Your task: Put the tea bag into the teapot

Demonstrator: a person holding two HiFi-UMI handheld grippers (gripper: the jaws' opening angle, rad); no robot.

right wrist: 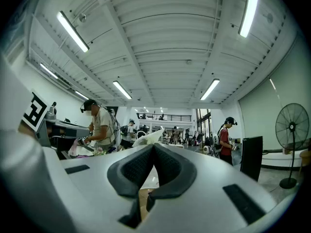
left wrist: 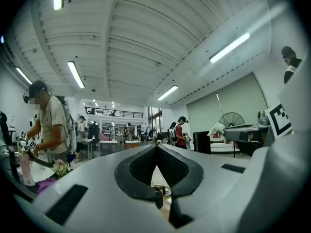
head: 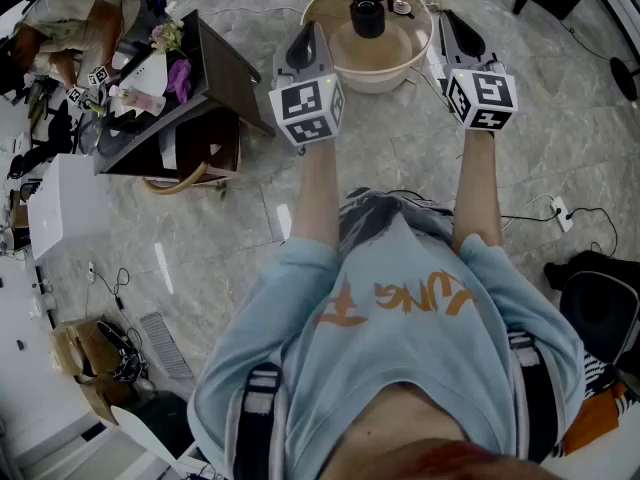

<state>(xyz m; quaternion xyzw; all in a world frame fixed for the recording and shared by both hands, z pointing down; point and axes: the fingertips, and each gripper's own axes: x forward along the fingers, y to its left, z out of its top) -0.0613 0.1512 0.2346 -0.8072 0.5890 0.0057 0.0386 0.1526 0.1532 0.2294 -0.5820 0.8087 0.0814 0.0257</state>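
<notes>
Person's shirt [head: 400, 298] at 6 o'clock, forearms out; left gripper [head: 308, 43] and right gripper [head: 455, 30] both pinched closed, empty; teapot [head: 367, 14] on round table [head: 345, 48] at 12 o'clock between them; small item [head: 402, 8], maybe tea bag, nearer right gripper

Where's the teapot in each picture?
Head view: teapot at top centre, on the round table.
Left gripper view: not in it.
Right gripper view: not in it.
Shared landmark: the table, a tan sliver below the jaws in the left and right gripper views.
</notes>
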